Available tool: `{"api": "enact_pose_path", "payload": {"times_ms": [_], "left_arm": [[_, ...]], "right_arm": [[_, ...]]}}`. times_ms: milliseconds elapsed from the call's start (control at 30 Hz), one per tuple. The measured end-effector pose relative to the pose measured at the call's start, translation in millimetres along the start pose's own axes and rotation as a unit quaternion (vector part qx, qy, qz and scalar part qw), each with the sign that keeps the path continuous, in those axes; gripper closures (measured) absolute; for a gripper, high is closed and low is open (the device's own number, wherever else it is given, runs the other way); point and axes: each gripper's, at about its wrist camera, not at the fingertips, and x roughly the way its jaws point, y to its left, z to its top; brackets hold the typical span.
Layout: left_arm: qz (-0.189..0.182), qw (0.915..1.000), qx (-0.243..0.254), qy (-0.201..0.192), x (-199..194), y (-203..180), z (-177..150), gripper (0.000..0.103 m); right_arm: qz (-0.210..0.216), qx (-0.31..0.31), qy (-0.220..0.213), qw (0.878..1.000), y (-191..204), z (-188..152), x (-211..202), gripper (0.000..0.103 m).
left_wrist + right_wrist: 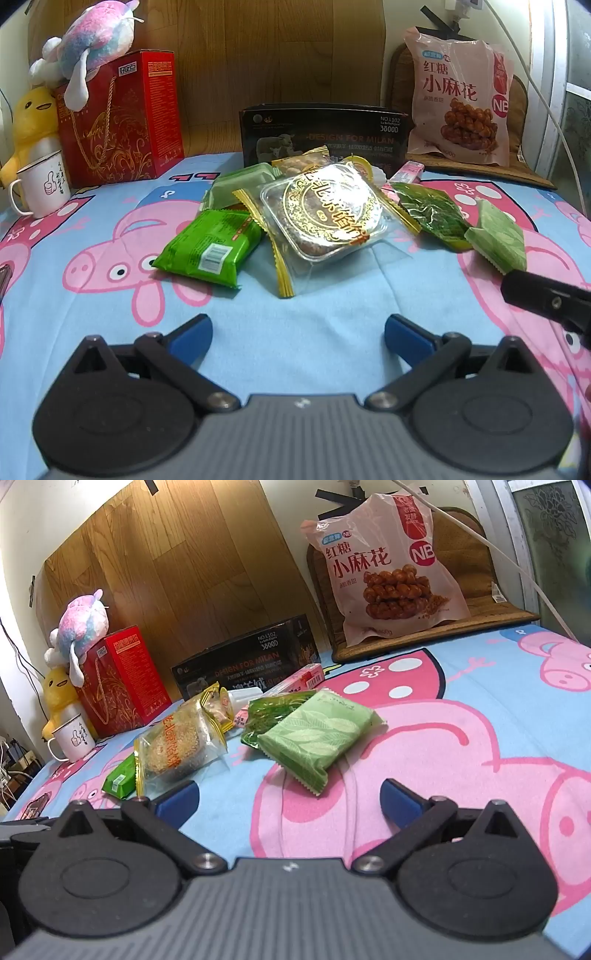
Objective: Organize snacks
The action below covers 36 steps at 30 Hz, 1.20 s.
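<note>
The bed sheet (325,317) is light blue with a repeating print of pink cartoon pigs, and on it lie a bright green packet (210,247), a clear wrapper with gold zigzag edges and gold lettering (325,214), a dark green foil packet (430,210) and a pale green packet with a leaf pattern (317,738). At the far side stand a red box with gold scrollwork (122,122), a black box with orange lettering (325,129), a pale pink bag picturing brown twists (460,99), a white mug with black marks (42,184), a yellow plush (31,118) and a pink, blue and white plush (92,33). Both grippers are black and grey with blue pads (190,332), and the small carton (299,677) behind the snacks looks pink, though it is partly hidden.
</note>
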Motion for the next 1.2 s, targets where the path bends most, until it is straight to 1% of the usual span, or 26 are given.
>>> {"api": "enact_pose_path", "payload": {"times_ms": [300,500,633,1200], "left_arm": [[0.001,1.0000,-0.002,-0.002,-0.5,-1.3,-1.2,0.000],[0.000,1.0000,-0.002,0.000,-0.4,-3.5,-4.3,0.000],[0.000,1.0000,-0.001,-0.001,-1.8,-0.3,-3.0,0.000],[0.000,1.0000,-0.001,-0.001,-3.2,-1.4,-4.2,0.000]], "right_arm": [[-0.006,-0.008,0.004,1.000,2.0,-0.6,2.0,0.000],[0.007,0.035,-0.008,0.999,-6.3,-0.3,2.9,0.000],[0.003,0.026,-0.008,1.000,-1.3,-2.1,3.3,0.000],[0.007,0.028,-0.010,1.000,-3.1,-2.0,3.3,0.000]]}}
